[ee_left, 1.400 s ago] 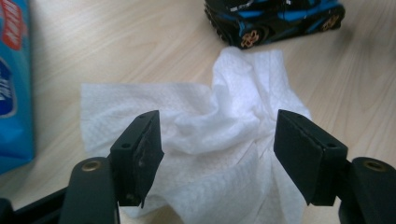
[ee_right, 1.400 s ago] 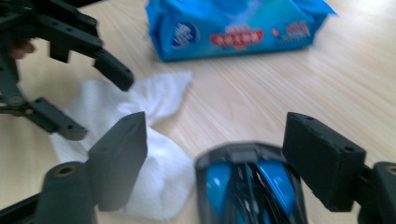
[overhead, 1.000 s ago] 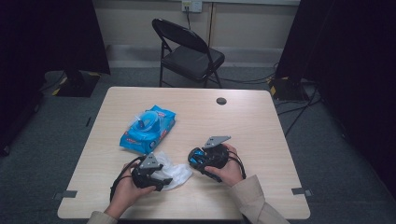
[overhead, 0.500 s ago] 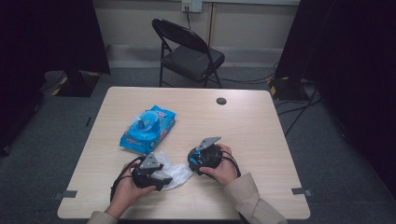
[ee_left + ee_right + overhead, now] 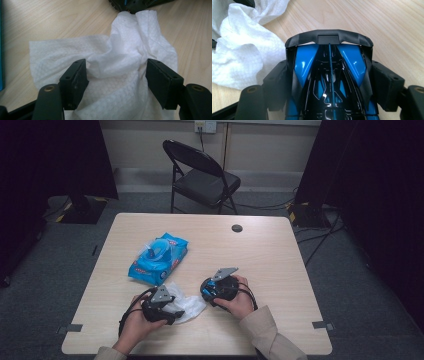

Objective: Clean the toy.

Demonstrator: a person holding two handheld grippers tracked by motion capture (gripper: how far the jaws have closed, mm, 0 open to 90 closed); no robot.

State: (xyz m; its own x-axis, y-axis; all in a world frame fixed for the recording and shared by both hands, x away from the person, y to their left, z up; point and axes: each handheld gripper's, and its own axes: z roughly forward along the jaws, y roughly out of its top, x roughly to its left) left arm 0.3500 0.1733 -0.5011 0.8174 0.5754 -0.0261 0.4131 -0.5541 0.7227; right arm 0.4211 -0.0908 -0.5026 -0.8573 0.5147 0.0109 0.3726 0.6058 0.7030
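Two grippers were in my hands at the near edge of the table point(image 5: 280, 250), seen from the high view. My left gripper point(image 5: 172, 312) sat low on the near left, jaws on a crumpled white wipe point(image 5: 187, 304) that lay flat on the tabletop. My right gripper point(image 5: 212, 290) was just to the right of it, w/ a blue and black toy car point(image 5: 218, 288) in it, close to the wipe's right edge. A blue wipes pack point(image 5: 157, 258) lay further back on the left, its flap lid up, well apart from both tools. A small dark disc point(image 5: 237, 228) sat near the far edge, and a black folding chair point(image 5: 202, 175) stood beyond the table.

Left gripper view: my left gripper point(image 5: 116, 77) had both jaws pushed down onto the wipe point(image 5: 117, 57), cloth bunched up into a ridge btwn them. Pads stood apart w/ a gap each side of the ridge, so not clamped, just straddling the fabric. The far tip of the wipe touched the dark toy car point(image 5: 135, 4) at the top edge.

Right gripper view: my right gripper point(image 5: 329, 82) had its jaws pressed against both flanks of the toy car point(image 5: 329, 75), grasping it across the body; the jaws had just been closing in on it. The car's black wing pointed away from me, blue panels either side of the centre fin. The wipe point(image 5: 239, 57) lay to the left, just beside the car, on the table point(image 5: 387, 30).
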